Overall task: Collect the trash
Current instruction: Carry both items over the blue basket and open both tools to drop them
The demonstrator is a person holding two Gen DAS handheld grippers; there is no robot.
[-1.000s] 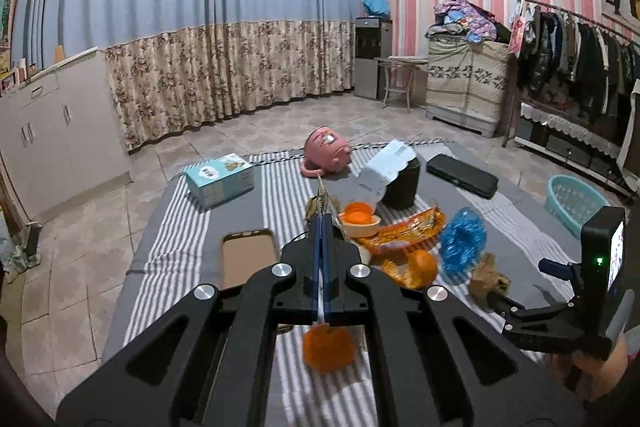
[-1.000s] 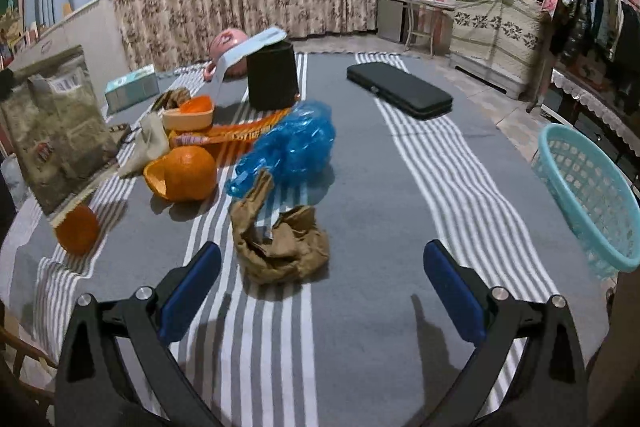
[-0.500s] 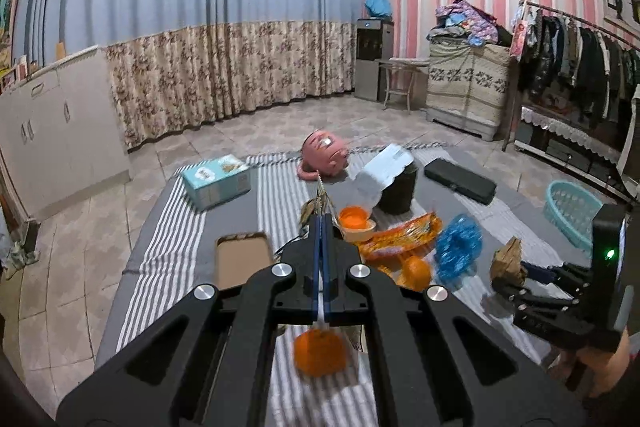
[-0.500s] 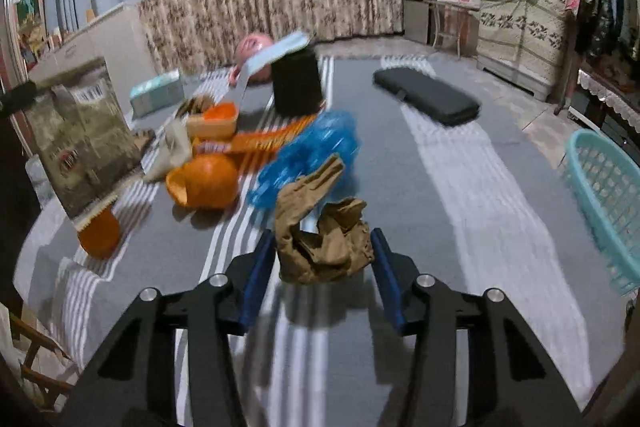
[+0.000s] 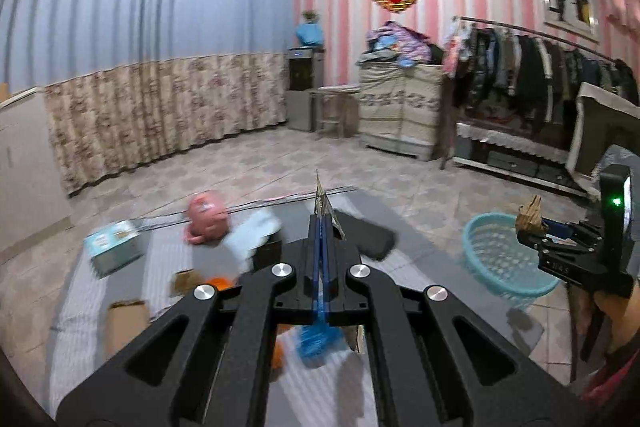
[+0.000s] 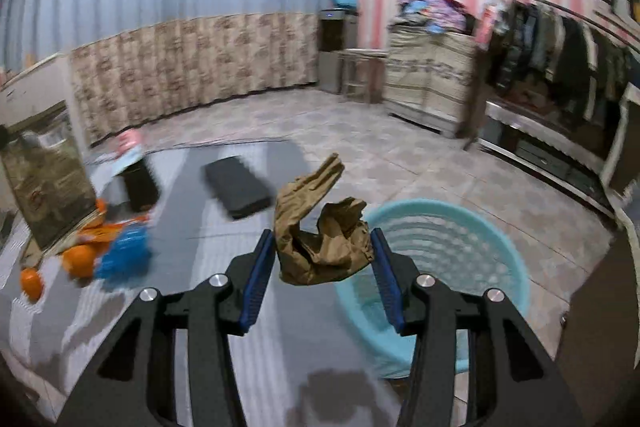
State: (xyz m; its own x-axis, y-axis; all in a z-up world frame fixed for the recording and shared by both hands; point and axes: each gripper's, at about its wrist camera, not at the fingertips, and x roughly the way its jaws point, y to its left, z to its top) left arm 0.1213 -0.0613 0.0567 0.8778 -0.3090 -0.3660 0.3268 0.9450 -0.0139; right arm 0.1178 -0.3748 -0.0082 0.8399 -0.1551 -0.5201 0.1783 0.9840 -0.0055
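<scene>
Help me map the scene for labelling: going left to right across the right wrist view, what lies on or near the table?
Small orange → blue crumpled plastic → black case → crumpled brown paper held in the right gripper → turquoise basket.

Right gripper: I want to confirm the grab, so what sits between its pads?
In the right wrist view, crumpled brown paper sits clamped between the right gripper's pads, near the blue basket.
</scene>
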